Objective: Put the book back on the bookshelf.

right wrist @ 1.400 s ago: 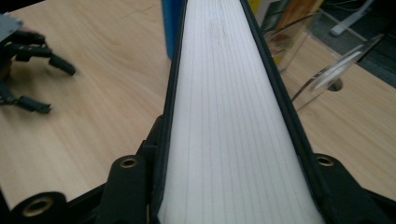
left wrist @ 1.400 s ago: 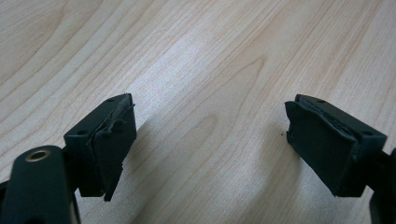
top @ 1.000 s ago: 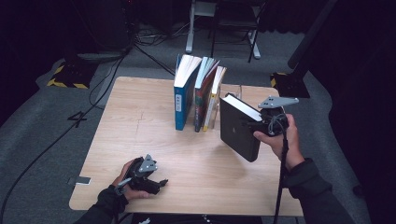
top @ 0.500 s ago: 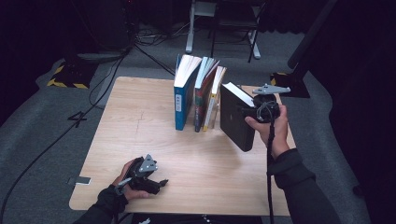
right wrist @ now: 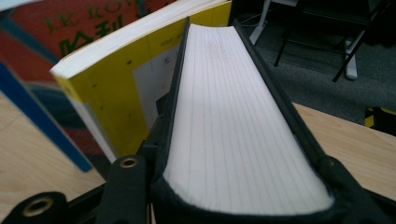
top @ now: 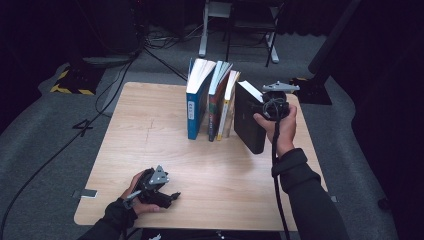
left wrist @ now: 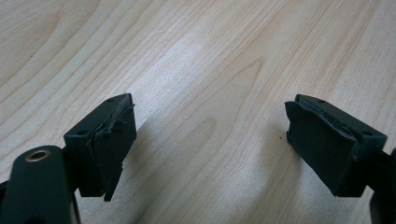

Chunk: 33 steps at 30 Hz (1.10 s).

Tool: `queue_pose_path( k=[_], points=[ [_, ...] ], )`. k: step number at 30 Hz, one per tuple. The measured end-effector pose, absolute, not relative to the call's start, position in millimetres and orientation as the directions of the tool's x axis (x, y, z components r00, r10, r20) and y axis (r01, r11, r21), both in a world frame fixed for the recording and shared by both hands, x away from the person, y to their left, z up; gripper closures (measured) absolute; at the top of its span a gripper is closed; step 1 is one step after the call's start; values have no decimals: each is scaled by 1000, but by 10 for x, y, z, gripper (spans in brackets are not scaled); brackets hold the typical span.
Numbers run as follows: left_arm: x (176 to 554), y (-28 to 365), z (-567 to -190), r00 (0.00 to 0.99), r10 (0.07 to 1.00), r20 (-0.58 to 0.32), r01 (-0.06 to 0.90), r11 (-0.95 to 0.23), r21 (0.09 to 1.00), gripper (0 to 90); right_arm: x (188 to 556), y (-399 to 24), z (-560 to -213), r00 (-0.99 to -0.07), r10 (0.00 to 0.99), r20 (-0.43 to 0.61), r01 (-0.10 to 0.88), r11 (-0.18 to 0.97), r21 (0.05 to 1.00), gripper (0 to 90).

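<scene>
A thick black book [top: 248,124] stands on edge on the wooden table [top: 150,135], just right of three upright books. My right gripper [top: 265,107] is shut on it near its top; in the right gripper view the jaws clamp both black covers with the white page block [right wrist: 233,121] between them. The nearest upright book is yellow [right wrist: 107,93] [top: 228,105], close beside the black one. My left gripper [top: 167,196] rests low at the table's front left, open, with bare wood between its pads [left wrist: 109,135].
A blue book [top: 196,102] and a multicoloured one [top: 216,102] lean together at the table's back centre. Beyond the far edge are chair legs [top: 270,40], cables [top: 115,75] and a yellow-black striped block [top: 62,82] on the grey floor.
The right gripper has carried the black book leftward and slightly away, bringing it close beside the row of upright books. The left gripper has stayed put.
</scene>
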<state>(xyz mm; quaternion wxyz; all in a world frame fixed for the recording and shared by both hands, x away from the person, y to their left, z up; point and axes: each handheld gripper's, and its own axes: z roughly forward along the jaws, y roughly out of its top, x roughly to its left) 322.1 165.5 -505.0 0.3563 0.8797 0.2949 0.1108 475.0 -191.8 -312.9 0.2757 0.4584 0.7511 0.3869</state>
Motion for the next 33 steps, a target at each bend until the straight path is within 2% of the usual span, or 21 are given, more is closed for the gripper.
queue_pose_path(
  k=[8, 20, 33],
  points=[
    [3220, 1653, -5049, 801, 598, -15, 440, -572, 692, 158, 4993, -1905, -3215, -360, 933, -19, 486, 205, 849, 533],
    [3218, 1638, -5051, 801, 599, -15, 440, -571, 693, 158, 5256, -1915, -3380, -348, 937, -23, 442, 185, 878, 531],
    [3221, 1635, -5049, 802, 597, -13, 438, -574, 692, 158, 5108, -1933, -3451, -385, 920, -69, 450, 252, 856, 520]
  ],
)
